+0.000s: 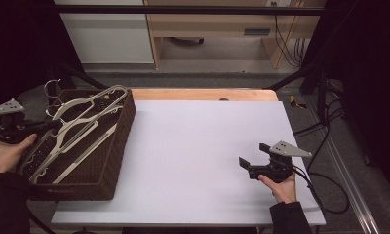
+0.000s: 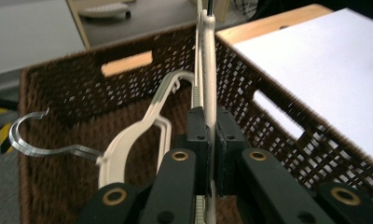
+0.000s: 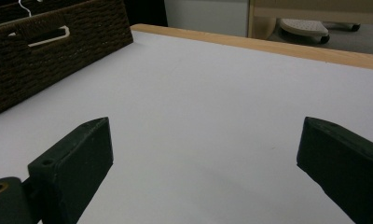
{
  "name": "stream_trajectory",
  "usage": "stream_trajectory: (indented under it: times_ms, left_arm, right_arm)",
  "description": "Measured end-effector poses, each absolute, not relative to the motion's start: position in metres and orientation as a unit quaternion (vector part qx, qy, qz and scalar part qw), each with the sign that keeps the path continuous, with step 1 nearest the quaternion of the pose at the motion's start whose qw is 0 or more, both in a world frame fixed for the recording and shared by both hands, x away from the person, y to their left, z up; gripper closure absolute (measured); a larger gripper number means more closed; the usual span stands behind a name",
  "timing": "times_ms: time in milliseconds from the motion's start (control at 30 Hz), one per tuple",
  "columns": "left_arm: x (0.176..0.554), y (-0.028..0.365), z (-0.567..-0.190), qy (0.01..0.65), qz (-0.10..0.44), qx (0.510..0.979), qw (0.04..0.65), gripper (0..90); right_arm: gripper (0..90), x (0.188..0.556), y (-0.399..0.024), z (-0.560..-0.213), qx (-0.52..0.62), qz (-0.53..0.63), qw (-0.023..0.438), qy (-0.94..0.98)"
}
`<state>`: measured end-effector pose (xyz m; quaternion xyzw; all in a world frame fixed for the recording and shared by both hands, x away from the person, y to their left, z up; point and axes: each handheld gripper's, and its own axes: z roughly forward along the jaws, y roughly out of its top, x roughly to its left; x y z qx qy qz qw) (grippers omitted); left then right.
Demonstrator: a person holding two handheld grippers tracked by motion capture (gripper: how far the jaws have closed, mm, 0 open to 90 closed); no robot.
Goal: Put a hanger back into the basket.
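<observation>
left gripper view shows my left gripper point(image 2: 211, 140) pinching a cream hanger point(image 2: 208, 60), its long axis running straight ahead over the basket point(image 2: 278, 116); my right gripper point(image 1: 254, 157) sits spread, well apart

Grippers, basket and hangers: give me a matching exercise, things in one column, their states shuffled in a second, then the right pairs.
Things:
1. left gripper
2. right gripper
3. wicker basket
4. white sheet

States:
A. jaws wide apart, nothing between them
B. covers most of the table
C. shut on a cream hanger
D. holds several hangers, at the table's left end

Pairs: 1-C, 2-A, 3-D, 4-B
</observation>
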<state>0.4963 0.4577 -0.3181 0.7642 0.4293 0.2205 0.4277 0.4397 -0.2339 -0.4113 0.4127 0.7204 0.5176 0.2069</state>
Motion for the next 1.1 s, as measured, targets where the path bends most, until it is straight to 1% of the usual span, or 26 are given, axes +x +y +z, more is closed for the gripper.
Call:
stream_trajectory:
  times_ms: [300, 600, 767, 867, 1033, 1100]
  left_arm:
    - [0.496, 0.452, -0.342, 0.455, 0.206, 0.762, 0.412, 86.5]
    - [0.501, 0.442, -0.367, 0.477, 0.176, 0.766, 0.392, 86.2]
    - [0.5, 0.446, -0.377, 0.503, 0.161, 0.754, 0.39, 85.4]
    - [0.501, 0.449, -0.382, 0.518, 0.165, 0.748, 0.381, 84.2]
    - [0.505, 0.448, -0.382, 0.548, 0.193, 0.743, 0.334, 81.5]
    - [0.506, 0.447, -0.384, 0.557, 0.213, 0.741, 0.309, 74.4]
  right_arm:
    - [4.0, 0.439, -0.235, -0.411, 0.412, 0.517, 0.208, 0.721]
    - [4.1, 0.439, -0.234, -0.411, 0.415, 0.52, 0.203, 0.719]
    - [4.1, 0.439, -0.234, -0.412, 0.415, 0.52, 0.2, 0.719]
    - [4.1, 0.44, -0.234, -0.412, 0.414, 0.517, 0.203, 0.721]
    - [4.1, 0.44, -0.233, -0.413, 0.414, 0.515, 0.204, 0.722]
    - [4.2, 0.44, -0.233, -0.414, 0.415, 0.516, 0.205, 0.721]
